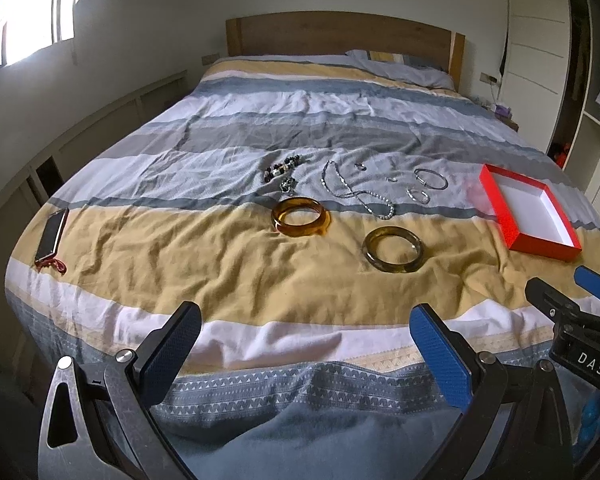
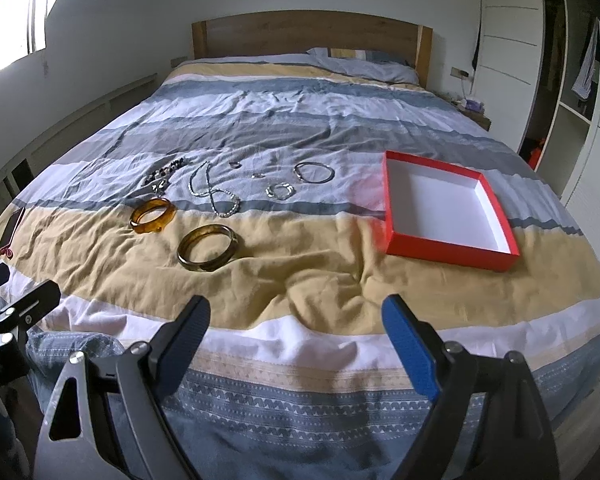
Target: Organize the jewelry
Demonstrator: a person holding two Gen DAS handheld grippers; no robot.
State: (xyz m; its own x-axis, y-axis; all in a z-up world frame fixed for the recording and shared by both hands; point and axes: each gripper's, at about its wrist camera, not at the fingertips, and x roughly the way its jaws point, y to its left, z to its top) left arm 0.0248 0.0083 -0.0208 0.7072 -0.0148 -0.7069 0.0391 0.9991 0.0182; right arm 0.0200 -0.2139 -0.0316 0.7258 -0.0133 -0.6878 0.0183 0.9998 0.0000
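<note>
Both your grippers hang over the foot of the bed [image 2: 300, 300], jaws spread wide and holding nothing: left gripper [image 1: 306, 344], right gripper [image 2: 296, 340]. Ahead of your left jaws lie the amber bangle [image 1: 301, 222], the olive bangle [image 1: 392, 249] and the chain necklace [image 1: 356, 194]. The red box [image 2: 444, 216] sits open ahead of your right jaws, slightly right.

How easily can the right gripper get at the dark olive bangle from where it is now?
Probably yes. The right gripper is open and holds nothing, and only bare bedspread lies between it and the olive bangle, which lies apart from the amber bangle.
</note>
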